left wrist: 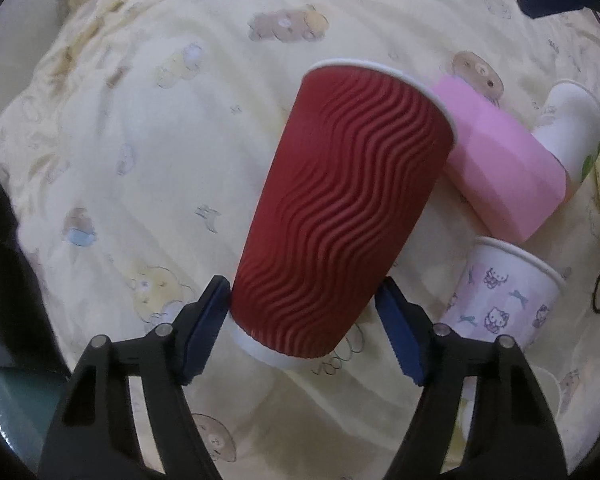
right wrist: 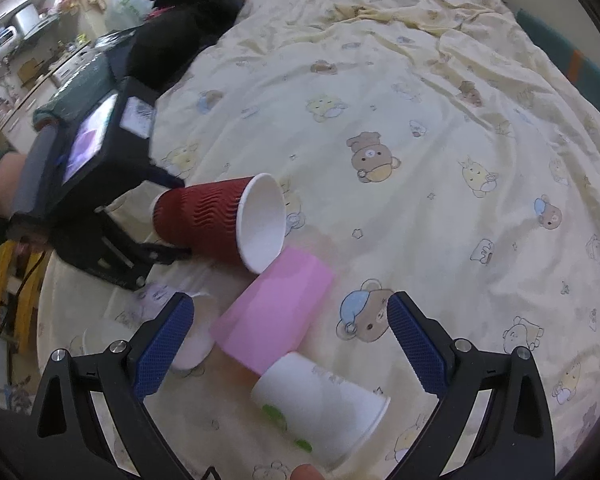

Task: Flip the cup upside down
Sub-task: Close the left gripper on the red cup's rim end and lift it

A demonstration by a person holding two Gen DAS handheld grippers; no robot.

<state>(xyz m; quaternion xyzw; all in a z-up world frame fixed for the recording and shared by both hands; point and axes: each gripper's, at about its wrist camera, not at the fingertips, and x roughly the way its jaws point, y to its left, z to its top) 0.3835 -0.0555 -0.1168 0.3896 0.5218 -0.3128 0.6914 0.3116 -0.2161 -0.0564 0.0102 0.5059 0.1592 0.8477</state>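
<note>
Okay, left wrist view first: my left gripper (left wrist: pixel 304 308) has its blue pads pressed on the lower end of the red ripple cup (left wrist: pixel 340 208), near its white base. Cup is tipped over, mouth pointing away from me and up to the right, over the yellow bedsheet (left wrist: pixel 140 140) with bear prints. Its rim overlaps the pink cup (left wrist: pixel 504 168), which lies on its side to the right; can't tell whether they touch. Behind the pink one lies a white cup (left wrist: pixel 572 120), also on its side. Nearer, at right, a Hello Kitty cup (left wrist: pixel 508 292) stands upright just beside the gripper's right finger. No readable writing, only the Kitty figures and bows.

Right wrist view: my right gripper (right wrist: pixel 288 340) is wide open, holding nothing, hanging over the pink cup (right wrist: pixel 272 316). Red cup (right wrist: pixel 212 224) sits beyond it, sideways, white inside facing the camera, held at its base by the left gripper (right wrist: pixel 164 220). White cup with green marks (right wrist: pixel 324 404) lies on its side between my fingers, closest to me. Print on it is too blurred to read. Bedsheet (right wrist: pixel 420 120) fills the rest. Kitchen clutter far left, blurred.
</note>
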